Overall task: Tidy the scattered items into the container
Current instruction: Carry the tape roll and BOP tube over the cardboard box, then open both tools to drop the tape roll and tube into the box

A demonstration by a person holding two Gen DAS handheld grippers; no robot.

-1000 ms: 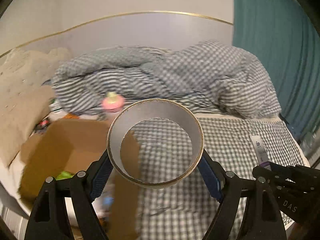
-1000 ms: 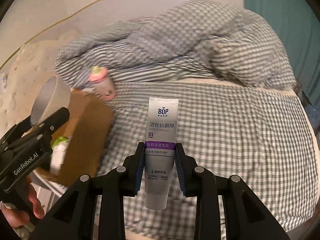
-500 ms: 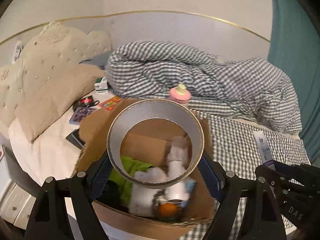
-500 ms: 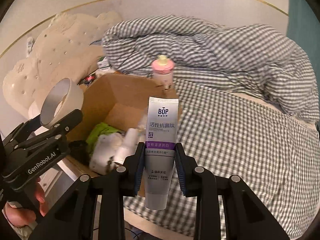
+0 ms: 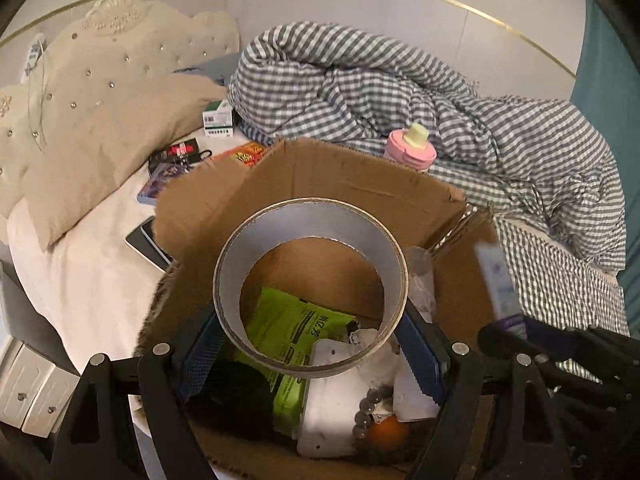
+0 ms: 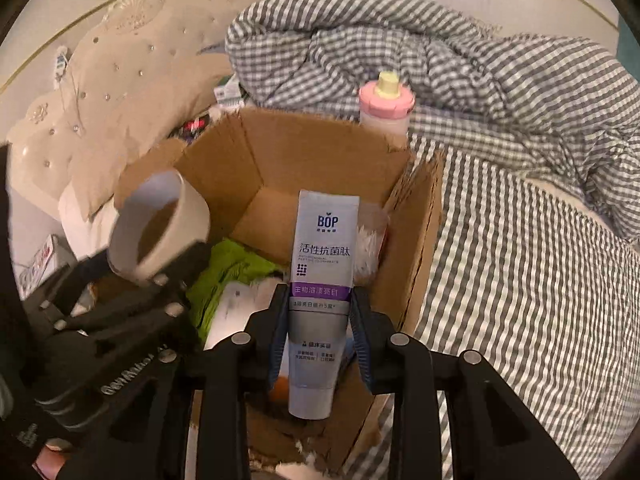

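An open cardboard box (image 5: 360,176) sits on the bed, with a green packet (image 5: 288,320), a white case (image 5: 336,400), beads and an orange ball inside. My left gripper (image 5: 310,344) is shut on a grey tape roll (image 5: 312,220), held above the box's contents. In the right wrist view that roll (image 6: 192,208) hangs over the box's left side. My right gripper (image 6: 320,308) holds a BOP toothpaste tube (image 6: 326,240) upright over the box (image 6: 320,140). Its jaws are opening, and the tube still touches both pads.
A pink-capped bottle (image 5: 412,148) stands just behind the box. A bunched checked duvet (image 5: 440,92) lies behind and to the right. Left of the box are a beige pillow (image 5: 100,152), a phone (image 5: 146,240), a green-and-white carton (image 5: 218,120) and flat packets.
Both views have swung left from the checked sheet to the box. The roll and the tube, earlier over the bed, now hang over the box's open top.
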